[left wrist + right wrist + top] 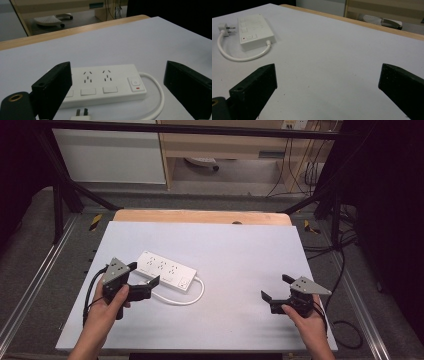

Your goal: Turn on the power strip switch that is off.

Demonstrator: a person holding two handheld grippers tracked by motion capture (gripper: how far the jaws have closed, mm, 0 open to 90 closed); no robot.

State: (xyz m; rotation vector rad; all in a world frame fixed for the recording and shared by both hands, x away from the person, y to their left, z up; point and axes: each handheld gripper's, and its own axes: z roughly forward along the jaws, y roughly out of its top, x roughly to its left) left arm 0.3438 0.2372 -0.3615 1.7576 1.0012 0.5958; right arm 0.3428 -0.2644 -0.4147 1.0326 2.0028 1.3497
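White rigid plastic power strip (105,83) lying just ahead of the wide-open, empty left gripper (146,277), its plug (79,114) nearest; likely light and slick, best grasped across its narrow body; right gripper (275,288) likewise open and empty, well apart.

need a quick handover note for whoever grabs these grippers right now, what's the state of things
Left gripper: open, holding nothing, right in front of the white power strip, jaws spread either side of it in the left gripper view.
Right gripper: open, holding nothing, over bare table well away from the strip.
Power strip: flat on the table, left of centre, switch at its cable end. Its white cable loops round, and the plug lies loose on the table beside the strip, not in any socket.
Done: nothing gripped yet.
Left: probably pick up the plug or strip with the left gripper; the right is free to help.
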